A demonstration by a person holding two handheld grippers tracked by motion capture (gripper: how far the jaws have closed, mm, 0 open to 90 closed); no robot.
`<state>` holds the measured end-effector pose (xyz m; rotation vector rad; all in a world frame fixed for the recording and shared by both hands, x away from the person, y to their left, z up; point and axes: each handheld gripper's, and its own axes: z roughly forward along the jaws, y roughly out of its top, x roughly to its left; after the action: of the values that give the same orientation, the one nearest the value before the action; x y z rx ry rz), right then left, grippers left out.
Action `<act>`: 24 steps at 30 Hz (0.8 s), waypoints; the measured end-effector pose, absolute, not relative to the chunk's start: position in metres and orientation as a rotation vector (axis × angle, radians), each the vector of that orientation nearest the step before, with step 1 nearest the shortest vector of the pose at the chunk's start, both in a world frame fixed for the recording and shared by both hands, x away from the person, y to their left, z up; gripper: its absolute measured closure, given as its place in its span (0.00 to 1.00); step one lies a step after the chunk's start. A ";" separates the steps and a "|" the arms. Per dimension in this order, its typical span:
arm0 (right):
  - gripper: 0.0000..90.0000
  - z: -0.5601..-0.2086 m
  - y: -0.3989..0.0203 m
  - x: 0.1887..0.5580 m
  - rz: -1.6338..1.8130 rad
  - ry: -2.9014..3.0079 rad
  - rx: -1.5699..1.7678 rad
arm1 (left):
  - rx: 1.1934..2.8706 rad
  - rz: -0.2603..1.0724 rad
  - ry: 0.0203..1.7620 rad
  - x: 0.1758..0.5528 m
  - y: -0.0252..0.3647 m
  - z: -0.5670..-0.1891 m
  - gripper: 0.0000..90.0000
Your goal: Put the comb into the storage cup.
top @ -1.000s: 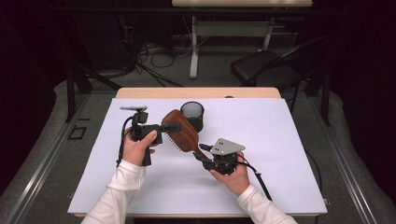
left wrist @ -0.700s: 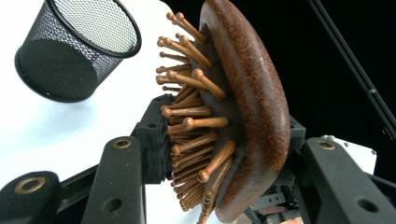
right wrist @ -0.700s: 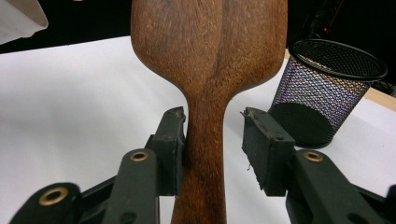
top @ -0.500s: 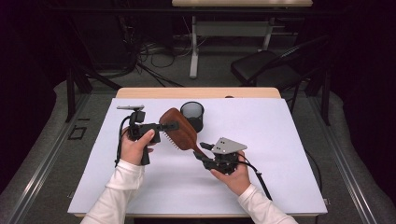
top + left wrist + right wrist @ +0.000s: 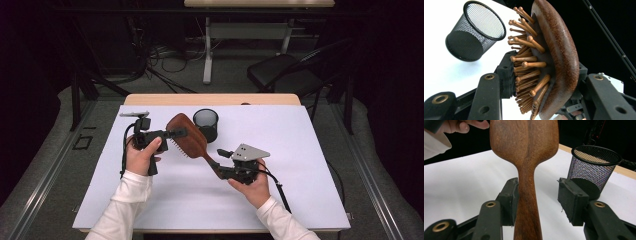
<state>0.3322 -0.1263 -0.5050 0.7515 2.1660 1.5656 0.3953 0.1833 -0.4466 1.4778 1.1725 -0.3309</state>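
I'm working over the white table [image 5: 300, 190], handing the wooden hairbrush [image 5: 187, 137] from one gripper to the other. It is hanging in the air at about eight o'clock of the mesh cup [image 5: 206, 124]. The left gripper [image 5: 544, 82] is clamping its head, bristles against one pad. The right gripper [image 5: 537, 200] has just been opening; the handle is lying against one pad, clear of the other. Next I should back it off.

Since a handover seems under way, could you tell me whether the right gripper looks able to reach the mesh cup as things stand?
Probably not yet: the brush handle lies between the right gripper's just-opening jaws, and the mesh cup stands beyond the brush.
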 end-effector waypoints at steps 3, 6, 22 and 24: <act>0.54 -0.503 -0.130 0.334 1.582 2.154 0.773 | 1.471 -0.319 1.173 0.396 0.186 -0.446 0.57; 0.51 -0.502 -0.131 0.335 1.592 2.147 0.790 | 1.467 -0.306 1.179 0.396 0.188 -0.446 0.57; 0.50 -0.499 -0.137 0.341 1.576 2.164 0.884 | 1.441 -0.272 1.191 0.396 0.198 -0.444 0.57; 0.49 -0.499 -0.138 0.342 1.560 2.161 0.891 | 1.434 -0.269 1.194 0.396 0.199 -0.443 0.57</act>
<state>0.3416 -0.1383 -0.4990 0.8913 2.1612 1.5596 0.3956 0.1990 -0.4429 1.4337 1.1937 -0.2685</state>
